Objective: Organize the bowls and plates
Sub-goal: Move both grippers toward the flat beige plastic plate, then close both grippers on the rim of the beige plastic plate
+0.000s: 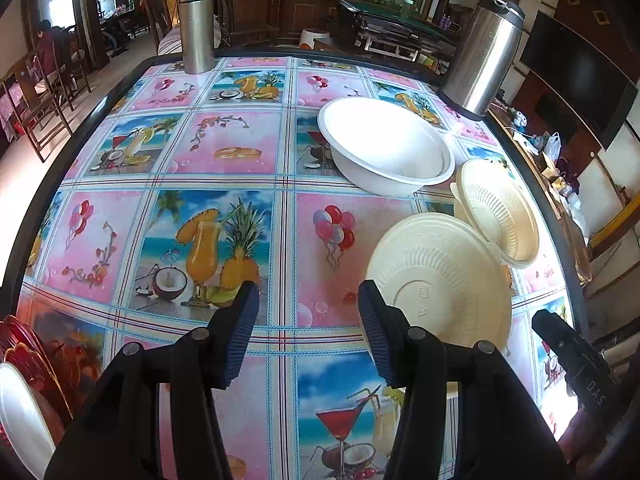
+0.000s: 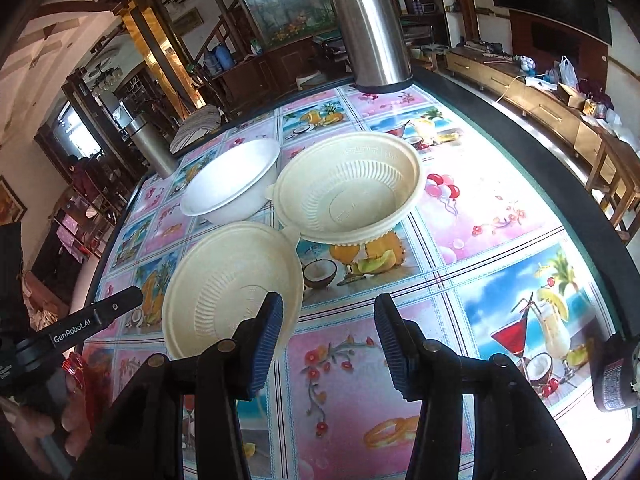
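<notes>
- On the patterned tablecloth (image 1: 224,152) three bowls sit in a loose cluster: a white bowl (image 1: 386,148) farthest out, a ribbed cream bowl (image 2: 348,188) just beside it, and a second cream bowl (image 2: 232,284) nearest the grippers, whose rim seems to touch or overlap the tab of the first.
- From the left wrist view, the left gripper (image 1: 308,332) hangs wide apart over bare cloth, holding nothing; the near cream bowl lies at its 2 o'clock, just behind the right-hand finger.
- From the right wrist view, the right gripper (image 2: 328,340) is likewise spread wide and empty; the near cream bowl sits at its 10 o'clock, its rim just behind the left finger (image 2: 264,344).
- At 7 o'clock in the left view, red plates (image 1: 24,352) and a white plate (image 1: 20,420) sit at the frame's edge, so plates seem to have their own pile there.
- My guess is the step in hand is nesting the bowls. To do it well, take the near cream bowl by its rim with one finger inside and one outside, and close gently, since thin ribbed plastic probably flexes.
- Lift it clear of the neighbour's tab before moving sideways, or that bowl may get dragged along.
- Two steel flasks (image 1: 196,28) (image 2: 368,28) stand at the far edge, well apart from the bowls, and should not get in the way.
</notes>
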Tool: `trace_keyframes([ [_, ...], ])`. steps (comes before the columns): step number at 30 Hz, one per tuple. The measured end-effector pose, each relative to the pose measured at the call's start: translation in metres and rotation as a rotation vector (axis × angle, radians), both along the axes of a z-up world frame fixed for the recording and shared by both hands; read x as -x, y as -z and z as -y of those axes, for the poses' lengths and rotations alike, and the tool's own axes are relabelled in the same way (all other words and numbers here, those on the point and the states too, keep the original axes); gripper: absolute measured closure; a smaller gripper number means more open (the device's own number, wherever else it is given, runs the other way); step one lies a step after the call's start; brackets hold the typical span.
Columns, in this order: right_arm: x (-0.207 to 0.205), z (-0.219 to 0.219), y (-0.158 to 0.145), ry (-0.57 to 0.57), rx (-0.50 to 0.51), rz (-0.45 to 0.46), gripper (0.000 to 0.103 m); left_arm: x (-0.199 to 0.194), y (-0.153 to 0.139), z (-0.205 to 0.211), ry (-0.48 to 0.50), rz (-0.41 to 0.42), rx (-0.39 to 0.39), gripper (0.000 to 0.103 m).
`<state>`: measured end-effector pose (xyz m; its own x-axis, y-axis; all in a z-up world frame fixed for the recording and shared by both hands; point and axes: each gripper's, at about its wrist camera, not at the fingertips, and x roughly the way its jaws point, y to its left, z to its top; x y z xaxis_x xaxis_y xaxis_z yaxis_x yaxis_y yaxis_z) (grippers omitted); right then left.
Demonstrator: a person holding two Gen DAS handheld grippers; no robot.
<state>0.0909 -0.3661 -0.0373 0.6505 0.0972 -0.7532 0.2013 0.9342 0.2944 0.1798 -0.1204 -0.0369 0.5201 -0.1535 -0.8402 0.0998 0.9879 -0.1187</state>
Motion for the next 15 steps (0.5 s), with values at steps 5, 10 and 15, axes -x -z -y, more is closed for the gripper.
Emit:
trace_keyframes([
  [5,-0.014,-0.001,0.014,-0.005,-0.070,-0.031,0.053,-0.011,0.009,-0.001,-0.008,-0.031,0.025,0.053],
  [10,-0.022,-0.005,0.019,-0.009,-0.075,-0.040,0.053,-0.016,0.012,0.004,0.009,-0.039,0.035,0.053],
  [15,-0.026,-0.006,0.022,-0.006,-0.086,-0.051,0.053,-0.020,0.015,0.007,0.012,-0.046,0.038,0.053],
])
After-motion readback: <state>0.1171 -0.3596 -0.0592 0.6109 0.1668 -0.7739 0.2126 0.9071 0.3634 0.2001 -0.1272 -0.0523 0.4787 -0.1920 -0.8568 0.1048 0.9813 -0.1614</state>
